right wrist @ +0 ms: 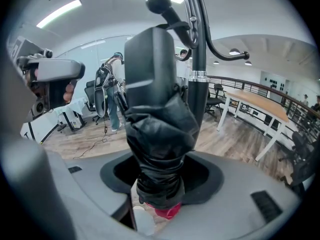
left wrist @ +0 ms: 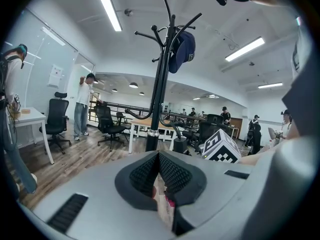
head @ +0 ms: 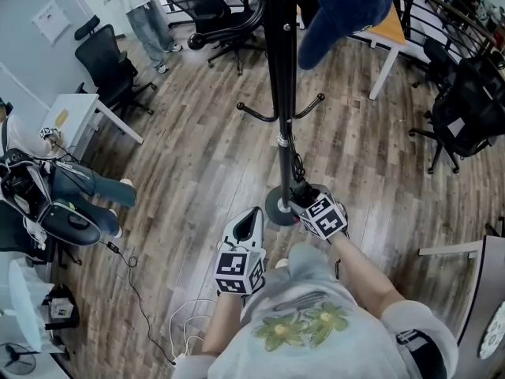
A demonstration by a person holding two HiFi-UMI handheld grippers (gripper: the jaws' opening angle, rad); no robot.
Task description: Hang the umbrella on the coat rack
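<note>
Right gripper (right wrist: 159, 176): jaws clamp the folded umbrella (right wrist: 156, 129)

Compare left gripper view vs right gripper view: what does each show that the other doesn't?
Left only: a navy cap hanging at the top of the coat rack, and the left hand-held gripper shut on nothing. Right only: the folded black umbrella clamped in the right hand-held gripper. Both: the coat rack's black pole and the wood floor.
</note>
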